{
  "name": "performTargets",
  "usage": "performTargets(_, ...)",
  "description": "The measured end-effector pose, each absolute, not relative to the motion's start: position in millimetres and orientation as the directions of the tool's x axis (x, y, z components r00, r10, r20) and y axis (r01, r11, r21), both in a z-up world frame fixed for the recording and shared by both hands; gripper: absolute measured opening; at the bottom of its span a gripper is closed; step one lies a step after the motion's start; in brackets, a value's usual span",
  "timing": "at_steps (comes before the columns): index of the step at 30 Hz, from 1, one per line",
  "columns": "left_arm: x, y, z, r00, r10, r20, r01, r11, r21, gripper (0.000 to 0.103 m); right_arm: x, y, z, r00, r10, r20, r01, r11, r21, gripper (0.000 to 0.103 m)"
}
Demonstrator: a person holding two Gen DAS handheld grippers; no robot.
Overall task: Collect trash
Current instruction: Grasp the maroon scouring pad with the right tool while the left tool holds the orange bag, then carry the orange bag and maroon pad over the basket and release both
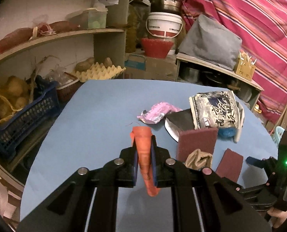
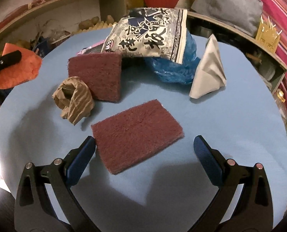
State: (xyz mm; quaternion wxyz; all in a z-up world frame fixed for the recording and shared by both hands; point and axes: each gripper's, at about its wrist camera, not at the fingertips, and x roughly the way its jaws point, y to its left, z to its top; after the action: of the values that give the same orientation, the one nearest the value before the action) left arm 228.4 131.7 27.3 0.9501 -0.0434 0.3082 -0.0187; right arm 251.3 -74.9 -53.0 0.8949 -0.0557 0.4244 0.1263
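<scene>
Left wrist view: a crumpled orange paper scrap (image 1: 144, 154) is pinched between the pressed-together fingers of the left gripper (image 1: 144, 147), held above the blue tabletop (image 1: 97, 116). In the right wrist view, the right gripper (image 2: 144, 145) is spread wide around the near end of a flat maroon scouring pad (image 2: 136, 135) lying on that tabletop, untouched. The limp scrap could be lost if the pinch slackens; the thin pad could be missed if the fingers close too high.
</scene>
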Motion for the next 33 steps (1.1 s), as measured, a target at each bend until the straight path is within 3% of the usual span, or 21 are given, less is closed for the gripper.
performTargets(5, 232.1, 132.7, 28.3, 0.81, -0.057, -0.583, -0.004, 0.995, -0.103, 0.012, 256.0, -71.5, -52.2, 0.597, 0.187, -0.78, -0.277, 0.961, 0.019, 0.098)
performTargets(8, 232.9, 132.2, 29.6, 0.812, -0.054, -0.582, -0.01, 0.994, -0.106, 0.012, 258.3, -69.8, -50.0, 0.59, 0.213, -0.779, -0.301, 0.953, 0.032, 0.089)
performTargets(14, 233.8, 130.8, 33.4, 0.814, -0.048, -0.579, -0.023, 0.993, -0.114, 0.012, 255.9, -73.2, -43.2, 0.602, 0.242, -0.761, -0.316, 0.947, 0.051, 0.088)
performTargets(33, 231.0, 47.8, 53.9, 0.831, -0.103, -0.547, 0.07, 0.994, -0.08, 0.012, 238.1, -206.7, 14.3, 0.744, 0.139, -0.653, -0.084, 0.99, 0.115, 0.088)
